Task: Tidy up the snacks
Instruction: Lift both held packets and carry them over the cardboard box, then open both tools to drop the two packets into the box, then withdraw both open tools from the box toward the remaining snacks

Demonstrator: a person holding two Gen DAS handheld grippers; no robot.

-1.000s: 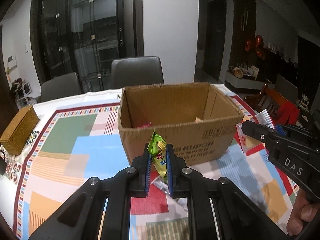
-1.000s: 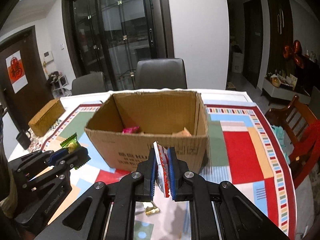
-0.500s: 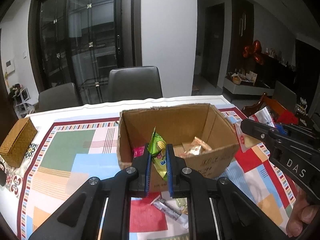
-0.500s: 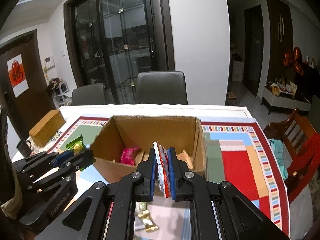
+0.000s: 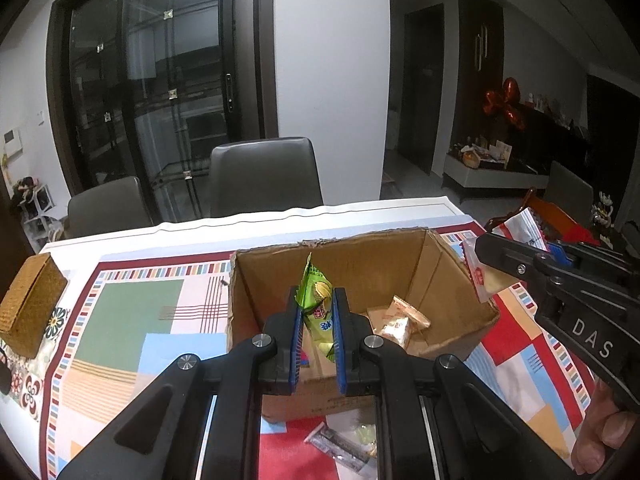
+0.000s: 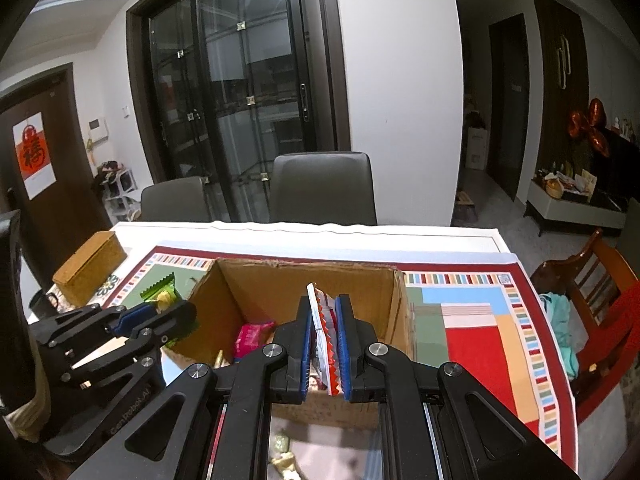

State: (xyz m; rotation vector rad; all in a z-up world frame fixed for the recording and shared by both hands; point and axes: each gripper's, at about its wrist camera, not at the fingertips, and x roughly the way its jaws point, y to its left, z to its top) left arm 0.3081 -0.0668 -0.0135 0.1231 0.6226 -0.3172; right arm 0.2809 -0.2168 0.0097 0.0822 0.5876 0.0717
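Note:
An open cardboard box [image 5: 360,252] [image 6: 304,276] stands on the patterned tablecloth. My left gripper [image 5: 316,320] is shut on a green snack packet [image 5: 318,304] and holds it above the box's near left part. My right gripper [image 6: 325,332] is shut on a red-and-white snack packet [image 6: 325,320] above the box's near edge; it also shows in the left wrist view [image 5: 516,232]. Inside the box lie a pale wrapped snack [image 5: 400,320] and a pink packet [image 6: 252,338].
Loose snack packets [image 5: 344,440] [image 6: 282,450] lie on the tablecloth [image 5: 132,312] in front of the box. A woven box [image 5: 30,304] sits at the table's left edge. Grey chairs [image 6: 324,188] stand behind the table, a wooden chair [image 6: 592,280] to the right.
Both grippers have risen and moved forward over the box, each still holding its packet. The box's inside has come into view.

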